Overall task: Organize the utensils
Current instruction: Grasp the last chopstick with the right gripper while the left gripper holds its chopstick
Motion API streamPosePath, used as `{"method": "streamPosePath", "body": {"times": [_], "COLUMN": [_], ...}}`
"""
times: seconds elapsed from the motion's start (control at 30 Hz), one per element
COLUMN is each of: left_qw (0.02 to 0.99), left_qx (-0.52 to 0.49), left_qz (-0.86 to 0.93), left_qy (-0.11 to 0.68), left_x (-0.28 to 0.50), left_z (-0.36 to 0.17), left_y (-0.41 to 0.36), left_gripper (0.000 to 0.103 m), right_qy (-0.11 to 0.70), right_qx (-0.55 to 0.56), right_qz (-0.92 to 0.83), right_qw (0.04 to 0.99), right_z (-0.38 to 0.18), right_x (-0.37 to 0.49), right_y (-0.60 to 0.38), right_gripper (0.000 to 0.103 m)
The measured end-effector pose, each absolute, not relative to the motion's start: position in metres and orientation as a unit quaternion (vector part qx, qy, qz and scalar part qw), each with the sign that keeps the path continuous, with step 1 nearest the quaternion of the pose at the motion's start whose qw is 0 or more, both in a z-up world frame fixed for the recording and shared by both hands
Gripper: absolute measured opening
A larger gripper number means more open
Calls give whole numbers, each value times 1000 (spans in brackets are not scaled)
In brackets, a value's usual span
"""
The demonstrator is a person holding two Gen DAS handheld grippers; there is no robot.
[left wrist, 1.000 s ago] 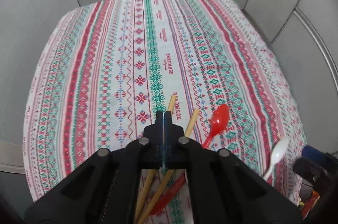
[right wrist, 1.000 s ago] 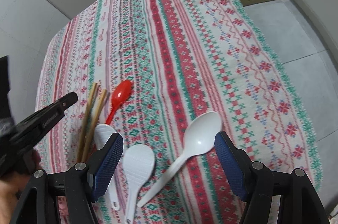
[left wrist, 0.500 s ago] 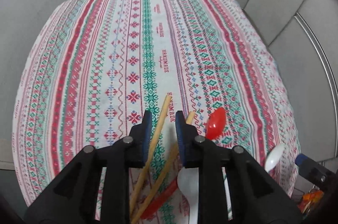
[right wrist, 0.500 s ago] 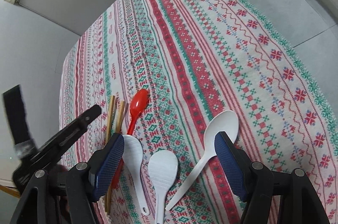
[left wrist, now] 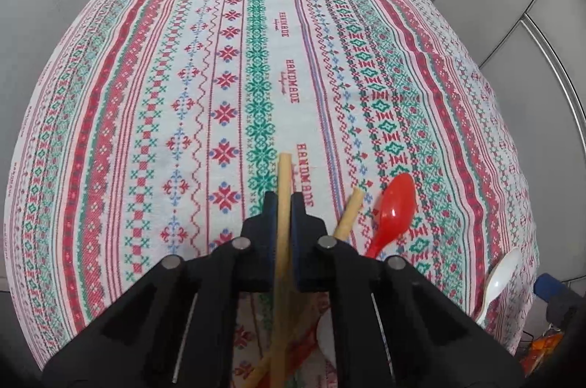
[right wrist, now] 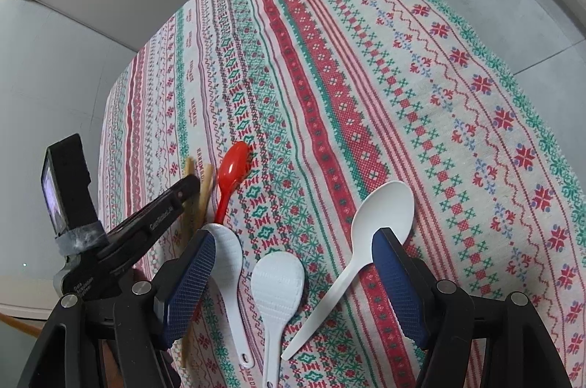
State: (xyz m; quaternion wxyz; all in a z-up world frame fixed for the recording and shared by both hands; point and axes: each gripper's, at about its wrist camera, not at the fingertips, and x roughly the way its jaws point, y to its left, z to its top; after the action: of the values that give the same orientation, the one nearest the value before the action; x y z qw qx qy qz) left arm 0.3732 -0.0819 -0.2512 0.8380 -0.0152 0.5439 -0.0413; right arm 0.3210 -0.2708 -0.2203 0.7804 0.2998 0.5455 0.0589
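Left wrist view: chopstick (left wrist: 284, 190) between left claw (left wrist: 284, 205) pads, jaws just closing on it.
Axis: along fingers, flat on cloth (left wrist: 146, 95).
Right claw (right wrist: 293, 274): wide, empty, over spoons.

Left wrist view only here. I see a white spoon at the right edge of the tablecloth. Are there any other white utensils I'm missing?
Observer: Yes. A first rice paddle lies just below the red spoon, and a second rice paddle lies between it and the white spoon.
Operator: Is the right gripper holding anything?
Observer: No, the right gripper is open and empty, above those utensils.
Operator: Which way do the paddle handles point?
Observer: Toward the near table edge, like the white spoon's.
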Motion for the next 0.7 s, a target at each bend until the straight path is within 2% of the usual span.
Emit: {"method": "streamPosePath", "body": {"times": [0.23, 0.3, 0.4, 0.5, 0.7], "left_qw": [854, 857, 867, 871, 875], "left_qx": [-34, -40, -25, -20, -10], "left_qz": [-55, -68, -79, -91, -106], "left_qy": [516, 509, 492, 482, 473], "left_x": [340, 330, 317, 306, 286], "left_z": [-221, -210, -193, -182, -172], "left_y": [-71, -69, -73, -73, -73], "left_gripper": [8, 8, 8, 8, 8], "right_qy": [543, 541, 539, 538, 548], "right_qx": [306, 307, 334, 364, 361], "right_qz": [59, 66, 104, 145, 182], "right_qw": [780, 780, 766, 746, 732], "right_z": [-220, -219, -222, -226, -237], "right_x": [321, 326, 341, 352, 384], "right_y": [-272, -269, -260, -248, -213], "right_gripper": [76, 69, 48, 34, 25]}}
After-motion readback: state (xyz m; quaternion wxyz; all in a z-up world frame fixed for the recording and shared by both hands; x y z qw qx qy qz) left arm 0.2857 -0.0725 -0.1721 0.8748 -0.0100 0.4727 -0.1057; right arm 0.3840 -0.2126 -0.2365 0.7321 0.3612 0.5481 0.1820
